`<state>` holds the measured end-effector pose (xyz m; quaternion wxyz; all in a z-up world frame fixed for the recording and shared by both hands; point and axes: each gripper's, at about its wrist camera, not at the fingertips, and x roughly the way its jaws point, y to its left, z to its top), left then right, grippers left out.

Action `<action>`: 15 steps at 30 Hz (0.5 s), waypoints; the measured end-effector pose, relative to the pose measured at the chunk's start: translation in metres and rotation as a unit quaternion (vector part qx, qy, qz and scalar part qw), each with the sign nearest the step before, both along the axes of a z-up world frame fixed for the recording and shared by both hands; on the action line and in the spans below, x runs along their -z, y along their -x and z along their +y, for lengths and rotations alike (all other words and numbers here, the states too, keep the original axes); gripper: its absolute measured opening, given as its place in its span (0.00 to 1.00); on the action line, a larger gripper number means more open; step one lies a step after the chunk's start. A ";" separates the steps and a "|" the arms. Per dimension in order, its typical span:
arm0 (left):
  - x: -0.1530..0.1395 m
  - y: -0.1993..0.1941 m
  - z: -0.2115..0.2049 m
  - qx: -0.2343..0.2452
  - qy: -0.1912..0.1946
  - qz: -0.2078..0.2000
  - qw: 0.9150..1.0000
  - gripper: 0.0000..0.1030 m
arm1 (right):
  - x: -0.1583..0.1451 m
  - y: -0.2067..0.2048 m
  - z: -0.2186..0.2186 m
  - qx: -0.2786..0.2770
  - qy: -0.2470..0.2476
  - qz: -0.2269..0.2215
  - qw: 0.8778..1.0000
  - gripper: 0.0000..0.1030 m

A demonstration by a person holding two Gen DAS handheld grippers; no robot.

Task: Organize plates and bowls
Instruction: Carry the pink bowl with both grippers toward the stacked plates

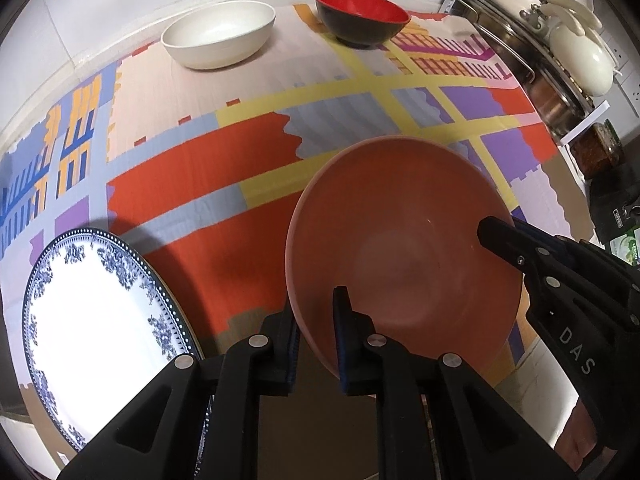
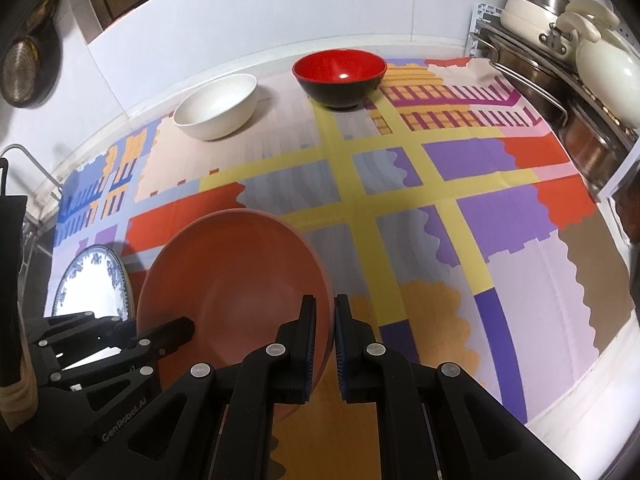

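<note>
A wide terracotta bowl [image 1: 400,240] [image 2: 240,272] hangs low over the patterned cloth, gripped on two sides. My left gripper [image 1: 316,304] is shut on its near-left rim, one pad inside and one outside. My right gripper [image 2: 324,300] is shut on the opposite rim; in the left wrist view the right gripper [image 1: 496,232] reaches in from the right. A blue-and-white plate [image 1: 100,320] [image 2: 92,284] lies to the bowl's left. At the back stand a white bowl [image 1: 220,36] [image 2: 216,106] and a red-and-black bowl [image 1: 362,16] [image 2: 340,68]. I cannot tell whether the terracotta bowl touches the cloth.
The colourful cloth [image 2: 460,200] covers the counter up to the white tiled wall. A metal rack [image 1: 560,80] [image 2: 568,92] with steel pots and cream cookware stands at the right. A sieve [image 2: 20,76] hangs at the far left. The counter's front edge [image 2: 600,380] curves at lower right.
</note>
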<state>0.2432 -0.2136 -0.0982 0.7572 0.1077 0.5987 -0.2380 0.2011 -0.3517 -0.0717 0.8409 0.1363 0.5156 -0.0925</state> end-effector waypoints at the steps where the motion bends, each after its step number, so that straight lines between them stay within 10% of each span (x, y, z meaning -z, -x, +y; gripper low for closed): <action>1: 0.001 0.000 0.000 -0.001 -0.001 0.002 1.000 0.16 | 0.002 0.000 0.000 -0.001 -0.001 0.003 1.000 0.10; 15: 0.014 -0.001 0.002 -0.011 -0.014 0.017 1.000 0.16 | 0.016 -0.002 0.003 -0.011 -0.008 0.019 1.000 0.10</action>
